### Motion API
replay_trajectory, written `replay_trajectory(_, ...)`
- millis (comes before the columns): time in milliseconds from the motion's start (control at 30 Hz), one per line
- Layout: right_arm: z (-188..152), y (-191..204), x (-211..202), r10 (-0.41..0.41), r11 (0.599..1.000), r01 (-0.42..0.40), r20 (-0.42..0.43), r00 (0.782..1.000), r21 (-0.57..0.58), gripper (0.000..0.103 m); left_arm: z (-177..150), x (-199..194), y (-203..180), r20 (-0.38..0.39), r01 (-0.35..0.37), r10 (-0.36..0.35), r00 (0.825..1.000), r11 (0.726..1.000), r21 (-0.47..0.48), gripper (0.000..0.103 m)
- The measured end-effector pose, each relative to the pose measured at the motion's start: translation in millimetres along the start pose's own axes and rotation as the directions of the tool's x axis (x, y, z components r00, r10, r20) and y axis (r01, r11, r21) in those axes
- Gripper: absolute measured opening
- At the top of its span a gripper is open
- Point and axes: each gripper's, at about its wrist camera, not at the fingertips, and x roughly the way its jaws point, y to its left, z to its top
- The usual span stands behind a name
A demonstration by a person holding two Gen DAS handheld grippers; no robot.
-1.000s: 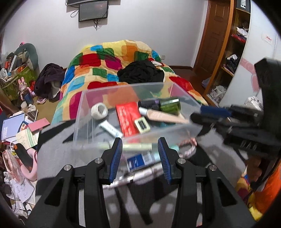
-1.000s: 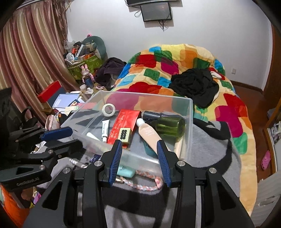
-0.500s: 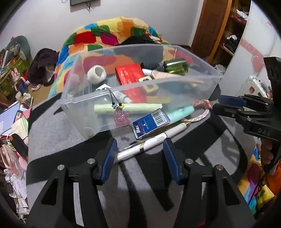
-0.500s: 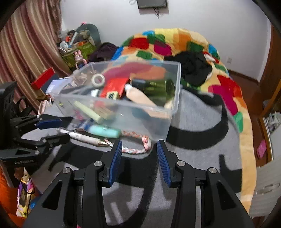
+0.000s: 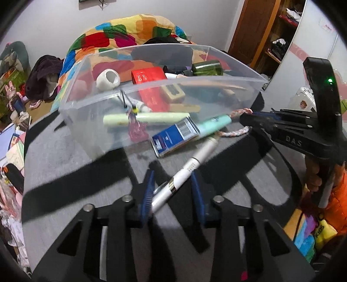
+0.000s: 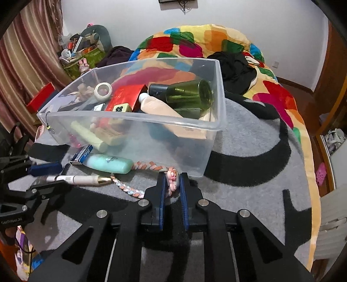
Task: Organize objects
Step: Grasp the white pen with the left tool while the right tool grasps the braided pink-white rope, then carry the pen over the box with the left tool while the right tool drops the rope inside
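- White pen (image 5: 190, 167) now lies between my left tongs (image 5: 172, 188), jaws apart; half a second ago it lay ahead of them.
- My right tongs (image 6: 172, 184), open earlier, now pinch the braided cord (image 6: 172, 179) beside the clear bin (image 6: 134, 118).
- "DAS" reads on my right tool.
- One blue box (image 5: 174, 135), one mint tube (image 6: 108, 163) lie outside.

A lived-in home bedroom: a bed under a patchwork quilt (image 6: 208, 41) of bright colour blocks, dark clothes (image 6: 234, 67) dumped on it, a grey and black blanket (image 6: 249, 151) in front. Striped curtains (image 6: 23, 65) hang at one side, a wall-mounted screen (image 6: 177, 1) sits above the bed, and a wooden door (image 5: 249, 32) stands beside cluttered open shelves (image 5: 282, 28)
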Motion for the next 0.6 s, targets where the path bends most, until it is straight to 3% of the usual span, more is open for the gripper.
replay_trajectory(167, -11, -5, -11, -0.012, 1.000, 0.012, 0.008, 1.000, 0.005, 0.011, -18, -12, -7, 0.005, 0.017, -0.017, 1.000, 1.000, -0.022, 0.021)
replay_trajectory(367, -28, -11, -33, -0.023, 1.000, 0.023, 0.025, 0.999, 0.003, 0.011, -35, -23, -24, 0.011, 0.018, -0.019, 1.000, 1.000, 0.013, 0.021)
replay_trajectory(600, -33, -11, -59, -0.010, 1.000, 0.010, 0.071, 0.997, 0.005, 0.011, -20, -10, -34, 0.020, -0.018, 0.017, 1.000, 0.999, 0.040, 0.021)
